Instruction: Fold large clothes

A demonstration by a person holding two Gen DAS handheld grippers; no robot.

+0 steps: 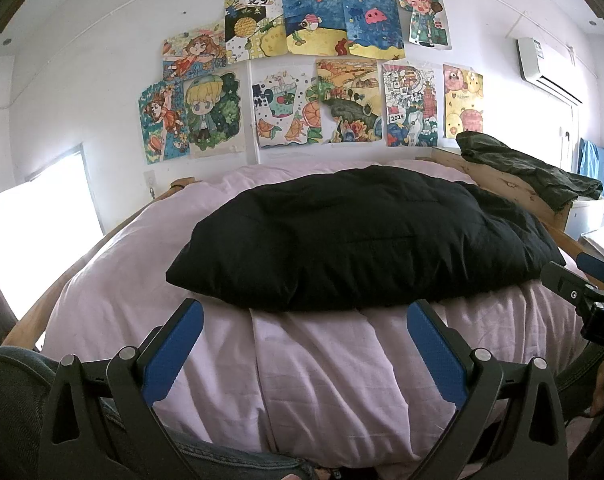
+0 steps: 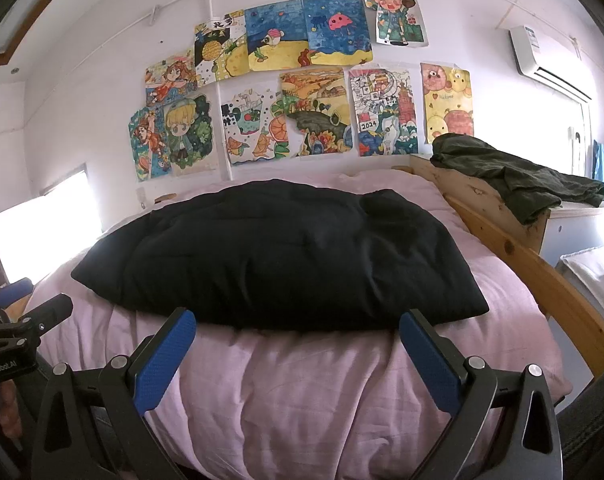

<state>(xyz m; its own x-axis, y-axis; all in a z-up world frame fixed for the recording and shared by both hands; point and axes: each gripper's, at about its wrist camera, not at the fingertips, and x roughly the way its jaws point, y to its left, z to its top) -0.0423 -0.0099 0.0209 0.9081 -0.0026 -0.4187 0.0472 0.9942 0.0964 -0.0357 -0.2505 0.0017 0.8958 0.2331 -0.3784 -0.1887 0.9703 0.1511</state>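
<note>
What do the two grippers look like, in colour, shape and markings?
Both the left gripper and the right gripper have black angular frames with silver round pivot pins. Their jaws carry flat blue textured pads. White "GenRobot.AI" lettering marks the left gripper's body in the right wrist view.

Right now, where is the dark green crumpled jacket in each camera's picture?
Left wrist: the dark green crumpled jacket lies at right of middle, draped on the wooden headboard ledge.
Right wrist: the same jacket sits at right, a bit nearer the centre.
Shared landmark: the yellow chick drawing hangs on the wall just above its left end.
</note>
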